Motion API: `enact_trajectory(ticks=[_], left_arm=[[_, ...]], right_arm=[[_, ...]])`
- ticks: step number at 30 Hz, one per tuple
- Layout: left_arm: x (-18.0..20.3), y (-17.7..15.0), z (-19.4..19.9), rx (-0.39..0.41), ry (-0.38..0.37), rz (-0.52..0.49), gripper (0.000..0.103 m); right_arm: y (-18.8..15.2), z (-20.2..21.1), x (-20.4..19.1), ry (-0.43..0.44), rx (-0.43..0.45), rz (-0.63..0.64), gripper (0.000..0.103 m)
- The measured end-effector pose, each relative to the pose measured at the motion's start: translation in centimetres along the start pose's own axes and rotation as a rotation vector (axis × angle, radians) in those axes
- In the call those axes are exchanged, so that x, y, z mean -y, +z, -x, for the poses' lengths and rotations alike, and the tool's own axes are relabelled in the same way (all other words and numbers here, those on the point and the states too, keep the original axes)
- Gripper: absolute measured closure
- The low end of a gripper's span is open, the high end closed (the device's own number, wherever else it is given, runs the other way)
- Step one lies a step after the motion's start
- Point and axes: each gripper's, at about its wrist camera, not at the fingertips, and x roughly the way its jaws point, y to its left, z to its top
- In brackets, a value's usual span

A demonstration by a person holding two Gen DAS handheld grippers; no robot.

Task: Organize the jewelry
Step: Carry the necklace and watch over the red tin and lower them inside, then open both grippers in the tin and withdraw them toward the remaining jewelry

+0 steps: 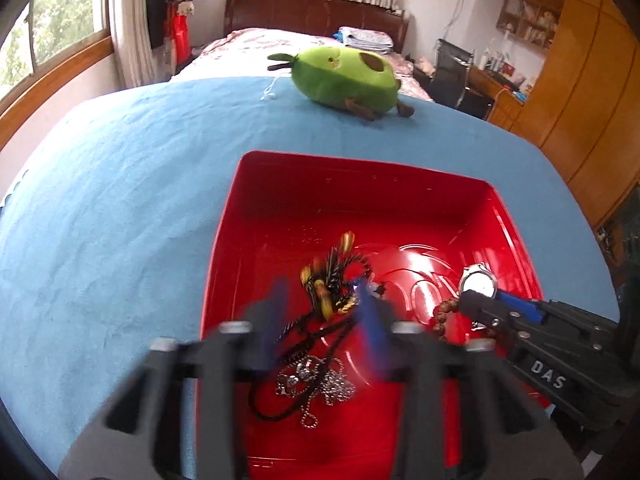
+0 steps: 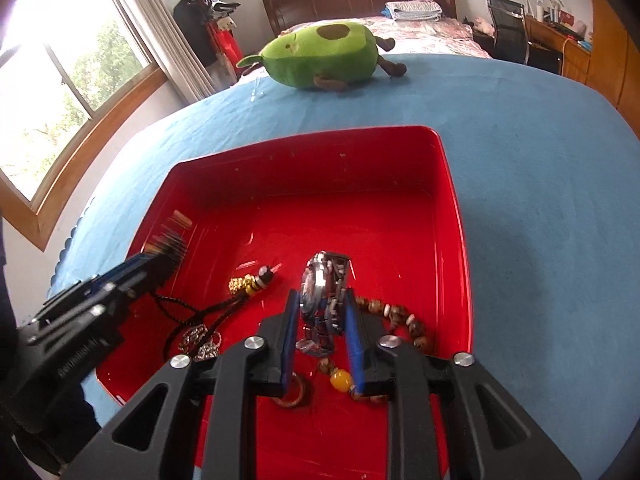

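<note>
Jewelry lies in one red tray (image 1: pixel 280 184) that rests on a surface covered with a blue cloth (image 1: pixel 120 200). The tray holds one black cord necklace (image 1: pixel 332 280) with gold and yellow beads, one silver ball chain (image 1: pixel 320 384), one brown bead bracelet (image 2: pixel 404 320) with a single amber bead, and one metal wristwatch (image 2: pixel 324 292). One brown ring-shaped piece (image 2: pixel 296 394) lies on the tray floor near the right tool's left finger. Two tools are in view. The left tool (image 1: pixel 324 308) hangs over the near left part of the tray with its jaws spread; the beaded end of the cord necklace lies between the blurred blue pads, and no pad presses on it. The right tool (image 2: pixel 322 320) stands over the near right part of the tray; the wristwatch stands on edge between its two blue pads. Whether the pads press on the wristwatch cannot be told. The bracelet curves along the tray floor just beside and under the right tool. One green avocado plush toy (image 1: pixel 344 76) lies at the far edge of the surface, well apart from the tray. One bed (image 1: pixel 256 40) stands beyond the surface.
</note>
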Motion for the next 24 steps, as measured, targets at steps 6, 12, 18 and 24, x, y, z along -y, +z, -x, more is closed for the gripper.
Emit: enact_trajectory(ticks=[6,12,18,24], left_arm=[[-0.4,-0.4,3.0,0.064,0.011,-0.006,0.04],[0.1,-2.0,5.9,0.089,0.042,-0.031,0.031],[0.3,-4.5,8.3,0.093,0.066,-0.038,0.025],[0.5,-8.0,10.3,0.109,0.082,-0.075,0.015]], right_arm=[[-0.9,3.5,0.2,-0.01,0.077,0.008,0.071],[-2.3,6.1,0.6,-0.047,0.108,0.0,0.07],[-4.3,6.9,-0.2,-0.034,0.086,0.023,0.068],[-7.2,7.8,-1.4,-0.032,0.061,0.065,0.065]])
